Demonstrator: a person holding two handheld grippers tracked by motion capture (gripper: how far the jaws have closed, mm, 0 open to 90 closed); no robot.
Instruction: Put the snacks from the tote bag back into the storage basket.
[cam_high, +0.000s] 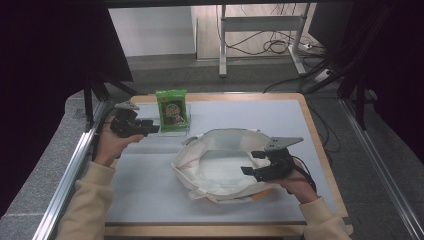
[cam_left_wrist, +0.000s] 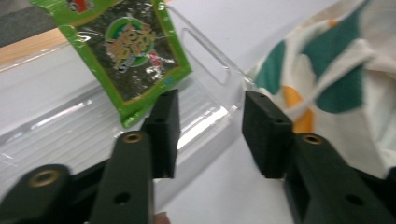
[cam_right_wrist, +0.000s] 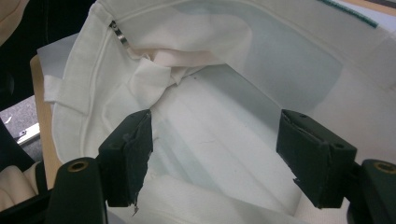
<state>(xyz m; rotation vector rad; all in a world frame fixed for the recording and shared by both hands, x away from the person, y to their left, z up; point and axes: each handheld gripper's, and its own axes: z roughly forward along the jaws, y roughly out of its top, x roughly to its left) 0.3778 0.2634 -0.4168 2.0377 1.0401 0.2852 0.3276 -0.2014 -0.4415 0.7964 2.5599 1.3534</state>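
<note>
A snack packet (cam_high: 171, 108) stands in a clear tray (cam_high: 176, 131) at eleven o'clock on the surface (cam_high: 150, 195). An open cloth bag (cam_high: 220, 165) lies at centre, toward four o'clock from the tray.

Even, soft overhead light is falling on the pale table (cam_high: 150, 190), which is reading bright while both upper corners of the high view are sinking into near black. Shadows are staying faint and short. In the left gripper view, motion blur is smearing the green packet (cam_left_wrist: 135, 56) and glare is streaking across the clear plastic tray (cam_left_wrist: 205, 116). In the right gripper view the white bag (cam_right_wrist: 224, 140) is looking slightly washed out, its inside dimmer, and the near jaws are showing soft focus
</note>
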